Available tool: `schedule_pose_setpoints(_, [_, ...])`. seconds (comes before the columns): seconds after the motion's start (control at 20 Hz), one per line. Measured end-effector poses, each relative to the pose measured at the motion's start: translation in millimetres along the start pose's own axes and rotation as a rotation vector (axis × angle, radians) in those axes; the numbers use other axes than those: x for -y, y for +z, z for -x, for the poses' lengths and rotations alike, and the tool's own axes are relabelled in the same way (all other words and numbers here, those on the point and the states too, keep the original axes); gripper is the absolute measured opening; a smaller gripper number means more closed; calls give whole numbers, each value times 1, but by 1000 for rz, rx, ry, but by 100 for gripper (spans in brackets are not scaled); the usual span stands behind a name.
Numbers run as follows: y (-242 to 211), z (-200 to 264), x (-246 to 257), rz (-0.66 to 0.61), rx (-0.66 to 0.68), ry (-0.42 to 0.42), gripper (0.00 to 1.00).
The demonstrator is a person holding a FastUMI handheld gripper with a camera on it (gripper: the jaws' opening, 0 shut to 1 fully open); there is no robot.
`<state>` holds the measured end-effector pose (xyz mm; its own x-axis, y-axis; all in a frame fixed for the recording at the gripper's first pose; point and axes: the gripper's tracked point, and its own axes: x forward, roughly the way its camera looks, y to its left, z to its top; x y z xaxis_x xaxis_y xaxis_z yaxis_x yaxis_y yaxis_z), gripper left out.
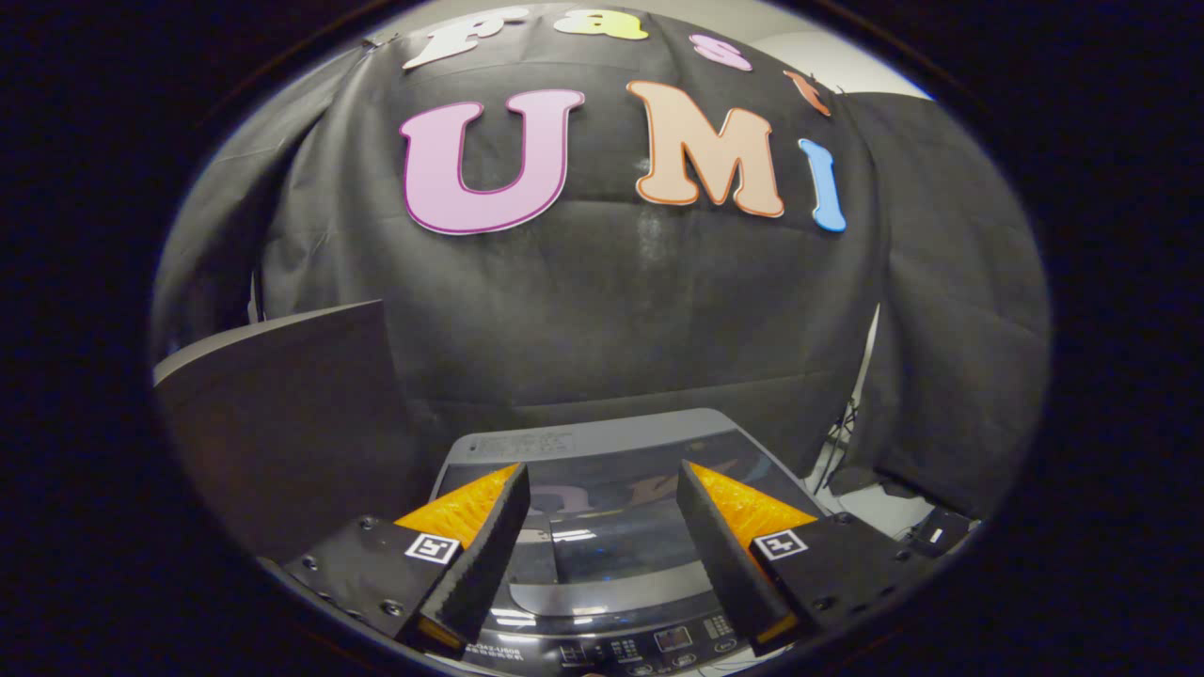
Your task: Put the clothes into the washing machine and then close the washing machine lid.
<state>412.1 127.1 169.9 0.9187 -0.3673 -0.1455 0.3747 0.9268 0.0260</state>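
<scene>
While the gripper (pixel 602 475) hangs above the machine with its fingers spread wide and nothing between them, a flat dark grey board (pixel 282 414) stands off at ten o'clock of the fingers. Directly below and ahead, at twelve o'clock, sits the grey top-loading washing machine (pixel 602 442), its glossy dark glass lid (pixel 611 536) lying closed and flat.

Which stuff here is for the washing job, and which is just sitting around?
For the job:
washer, lid down
gripper, open above the lid, holding nothing

Just around:
dark board beside the washer
cables on the floor
stand behind the washer

I can't spot any clothes.
</scene>
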Motion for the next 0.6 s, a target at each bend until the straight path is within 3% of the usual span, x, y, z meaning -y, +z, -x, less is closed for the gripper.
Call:
schedule_pose_setpoints(0.35, [-26,49,4,23,5,-13,98])
schedule_pose_setpoints(0.6, [-56,84,-4,45,22,57,98])
